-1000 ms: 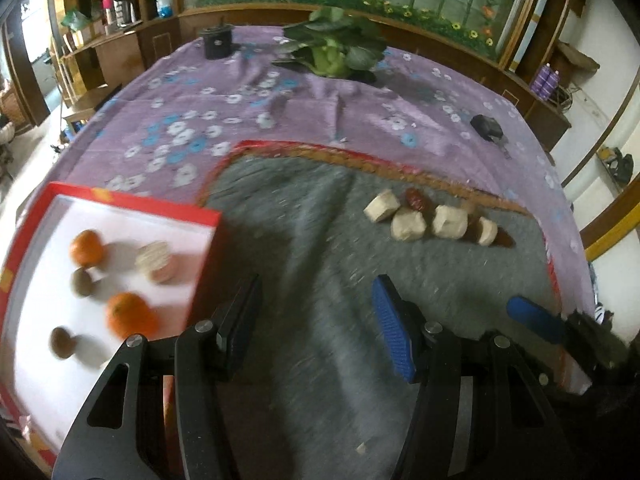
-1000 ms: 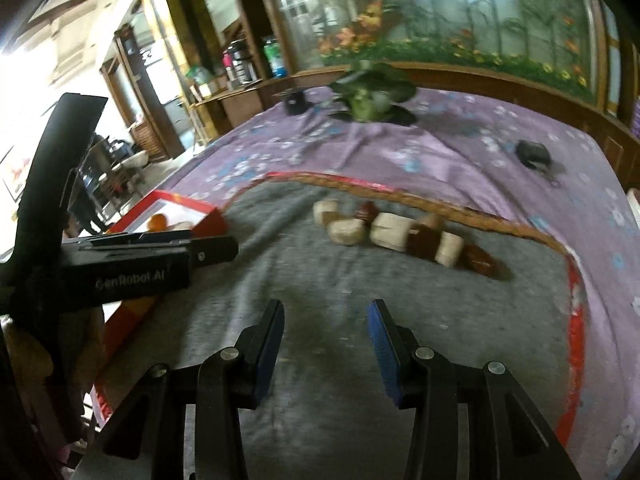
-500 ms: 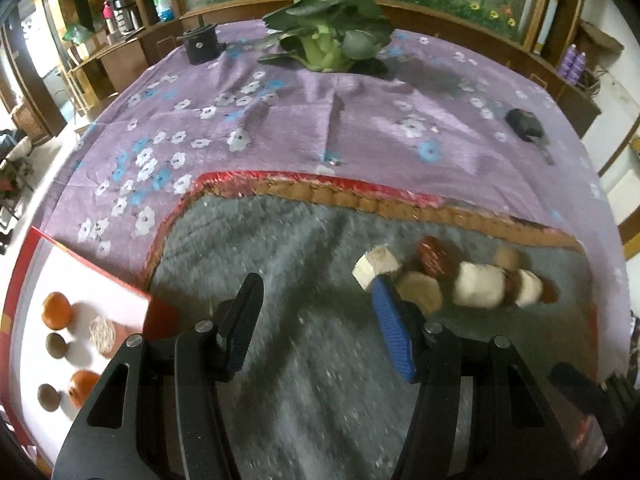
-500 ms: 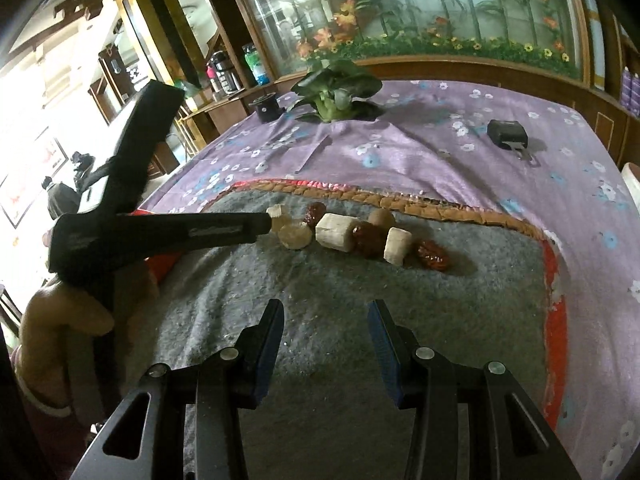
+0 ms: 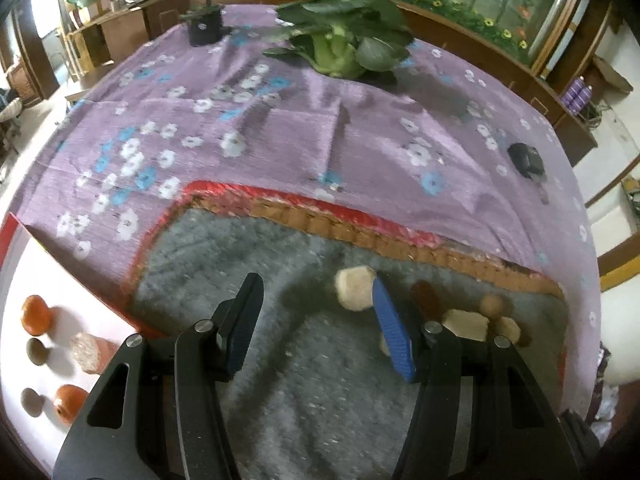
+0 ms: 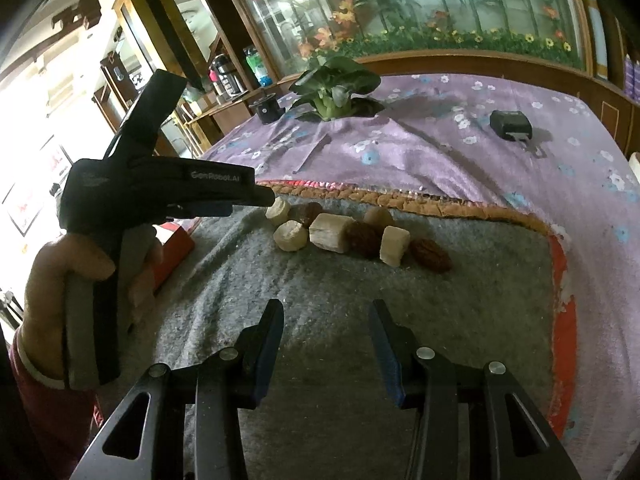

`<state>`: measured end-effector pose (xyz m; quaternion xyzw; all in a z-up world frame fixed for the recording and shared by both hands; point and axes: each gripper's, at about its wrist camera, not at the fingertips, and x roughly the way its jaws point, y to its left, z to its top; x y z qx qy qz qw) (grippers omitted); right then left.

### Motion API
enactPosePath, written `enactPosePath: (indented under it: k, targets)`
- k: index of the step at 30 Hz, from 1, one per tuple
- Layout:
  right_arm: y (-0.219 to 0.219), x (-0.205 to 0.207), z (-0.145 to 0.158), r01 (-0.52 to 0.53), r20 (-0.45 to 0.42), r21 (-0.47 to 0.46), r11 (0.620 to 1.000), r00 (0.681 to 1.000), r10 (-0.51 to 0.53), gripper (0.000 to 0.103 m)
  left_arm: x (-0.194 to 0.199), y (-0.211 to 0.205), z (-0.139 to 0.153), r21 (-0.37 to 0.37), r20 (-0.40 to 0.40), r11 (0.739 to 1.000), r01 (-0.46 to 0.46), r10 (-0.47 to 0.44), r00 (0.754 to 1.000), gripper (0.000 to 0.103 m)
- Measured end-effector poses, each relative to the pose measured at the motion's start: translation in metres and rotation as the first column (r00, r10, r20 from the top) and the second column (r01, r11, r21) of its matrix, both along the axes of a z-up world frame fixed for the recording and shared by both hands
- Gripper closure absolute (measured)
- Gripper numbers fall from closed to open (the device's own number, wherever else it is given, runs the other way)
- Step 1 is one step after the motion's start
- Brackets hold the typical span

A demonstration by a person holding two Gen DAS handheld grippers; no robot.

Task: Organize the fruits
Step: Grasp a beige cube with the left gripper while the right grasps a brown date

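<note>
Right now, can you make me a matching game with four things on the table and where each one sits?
Things:
1. orange fruit
2. leafy green vegetable
3. pale cut chunks
4. small black pot

Places:
A. on the grey mat
B. far left corner of the purple cloth
C. in the white tray with the red rim
D. far middle of the purple cloth

Pairs: 1-C, 2-D, 3-A, 4-B

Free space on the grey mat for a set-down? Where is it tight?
Free: the near half of the grey felt mat, between the right gripper and the row of pale chunks and dark red dates. Also the purple floral cloth beyond the mat. Crowded: that row, with the left gripper at its end.
</note>
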<state>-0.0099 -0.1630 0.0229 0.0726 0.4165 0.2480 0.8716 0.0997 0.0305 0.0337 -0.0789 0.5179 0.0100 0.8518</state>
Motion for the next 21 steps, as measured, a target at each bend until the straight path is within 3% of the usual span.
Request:
enactPosePath:
  k: [12,17,21]
  targets:
    - [-0.005,0.002,-0.005,0.010,-0.014,0.008,1.000,1.000,-0.009,0.060,0.013,-0.016,-0.005,-0.067,-0.008,0.998,0.015,-0.016,1.000,0.046]
    - [-0.004,0.001,-0.005,0.002,-0.016,0.004,1.000,1.000,-0.002,0.060,0.014,-0.021,-0.009,-0.033,-0.007,0.999,0.018,-0.018,1.000,0.046]
    - [-0.005,0.001,-0.006,0.001,-0.016,0.005,1.000,1.000,-0.001,0.060,0.015,-0.016,-0.011,-0.057,-0.007,0.998,0.008,-0.008,1.000,0.049]
